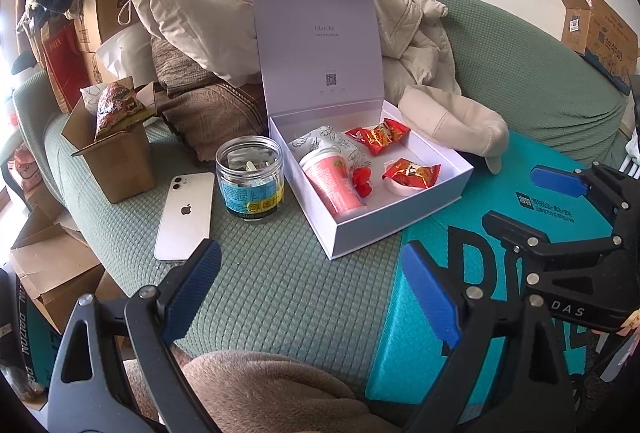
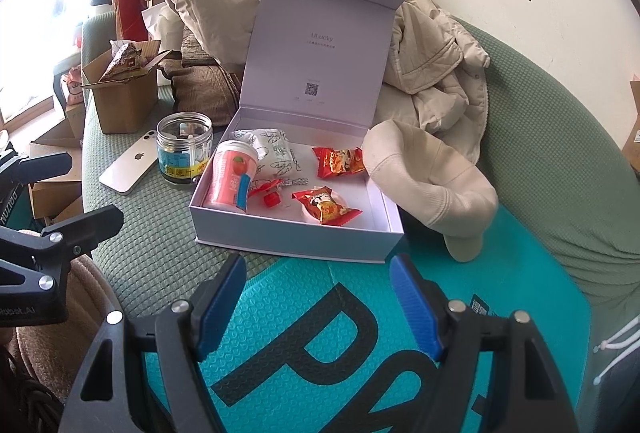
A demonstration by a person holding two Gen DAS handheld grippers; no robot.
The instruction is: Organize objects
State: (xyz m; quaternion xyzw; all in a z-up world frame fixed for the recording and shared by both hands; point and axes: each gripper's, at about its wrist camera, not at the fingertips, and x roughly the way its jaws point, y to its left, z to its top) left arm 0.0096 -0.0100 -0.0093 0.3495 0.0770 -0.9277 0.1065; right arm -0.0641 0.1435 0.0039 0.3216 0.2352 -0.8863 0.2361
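Note:
A white gift box stands open on the green sofa, lid upright. Inside it lie a pink cup on its side, two red snack packets and a patterned paper wrap. Left of the box are a clear jar and a white phone. My left gripper hovers open in front of the jar and box, holding nothing. Over a teal package, my right gripper is open and empty too.
A beige cap rests against the white box's right side. An open cardboard box with a snack bag stands at the left. Jackets and cushions pile up behind. A brown blanket lies at the near edge.

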